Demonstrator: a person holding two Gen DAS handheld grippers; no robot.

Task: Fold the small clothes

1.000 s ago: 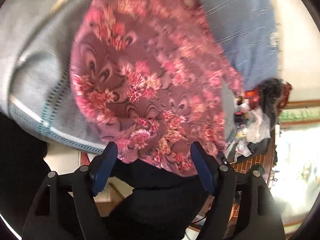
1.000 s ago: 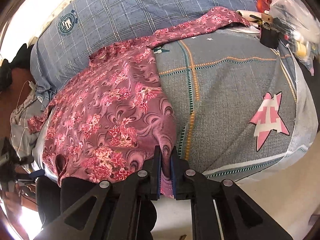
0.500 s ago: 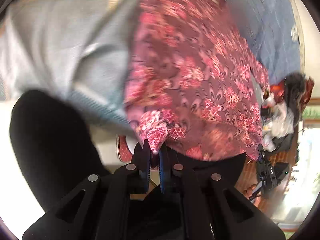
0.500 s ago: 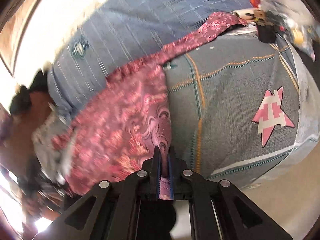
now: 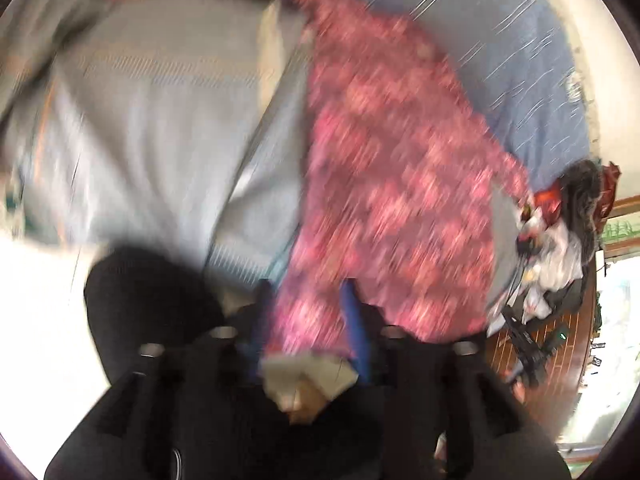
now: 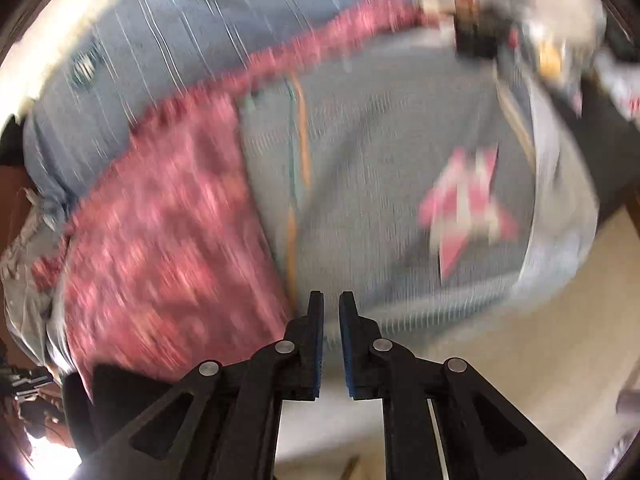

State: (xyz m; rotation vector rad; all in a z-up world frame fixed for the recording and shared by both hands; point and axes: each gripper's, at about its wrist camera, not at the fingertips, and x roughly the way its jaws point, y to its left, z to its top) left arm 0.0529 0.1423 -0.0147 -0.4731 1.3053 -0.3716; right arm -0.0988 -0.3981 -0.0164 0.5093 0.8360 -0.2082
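My right gripper shows a narrow gap between its fingers, nothing clamped. The pink floral fabric garment lies at ten o'clock on the grey patterned bedsheet. My left gripper has fingers parted; garment hem sits between them, grip uncertain through blur.

Pink floral garment, blurred, spread crumpled across the left side of the bed, one long strip reaching to the far right, near edge hanging over the bedside
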